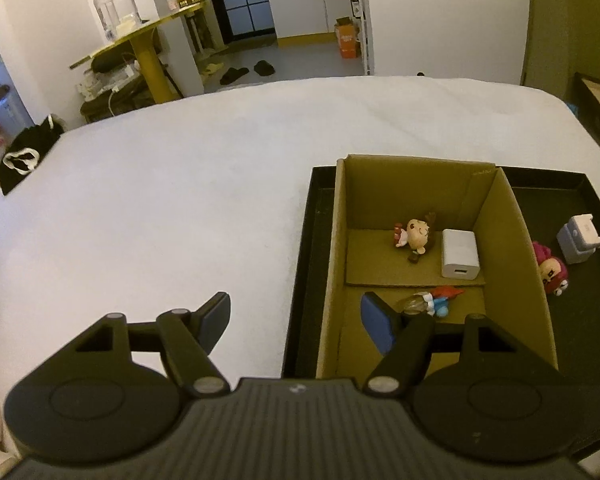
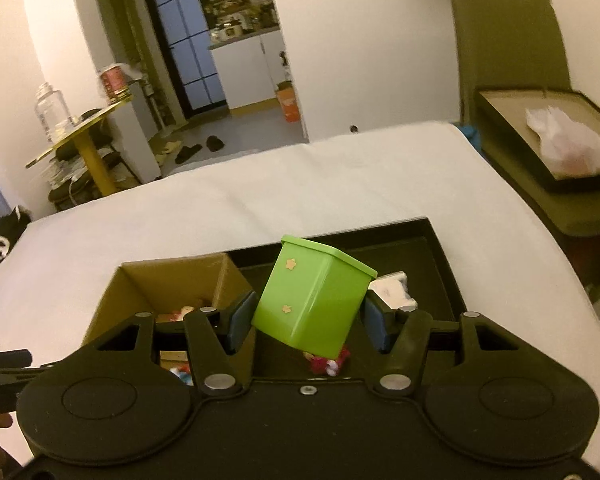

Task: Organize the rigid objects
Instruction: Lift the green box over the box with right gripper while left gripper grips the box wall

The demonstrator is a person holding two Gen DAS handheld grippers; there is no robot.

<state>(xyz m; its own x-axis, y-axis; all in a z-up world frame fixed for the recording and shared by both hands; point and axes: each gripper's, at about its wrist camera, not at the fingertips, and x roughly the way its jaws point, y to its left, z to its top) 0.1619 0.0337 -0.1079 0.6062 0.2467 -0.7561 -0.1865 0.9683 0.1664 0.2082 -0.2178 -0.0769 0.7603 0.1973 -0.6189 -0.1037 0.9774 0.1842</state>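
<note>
My right gripper [image 2: 307, 322] was clenched on a tilted glossy green plastic square container with small star stickers [image 2: 312, 296], lifted clear above the shallow black tray [image 2: 440, 256]. Left of my right jaws sat the open brown cardboard box [image 2: 140, 292]; just below the container lay a small pink-haired figurine [image 2: 328, 362], with a white-grey plastic toy [image 2: 394, 290] ahead on the right. My left gripper [image 1: 296, 320] hung released and empty, its right finger over the box's near end, where a white rectangular charger block [image 1: 459, 253] and a brown-haired doll figurine [image 1: 415, 234] lay ahead. I judged this the carry step; next I needed to swing left over the box, lower, then let go.
</note>
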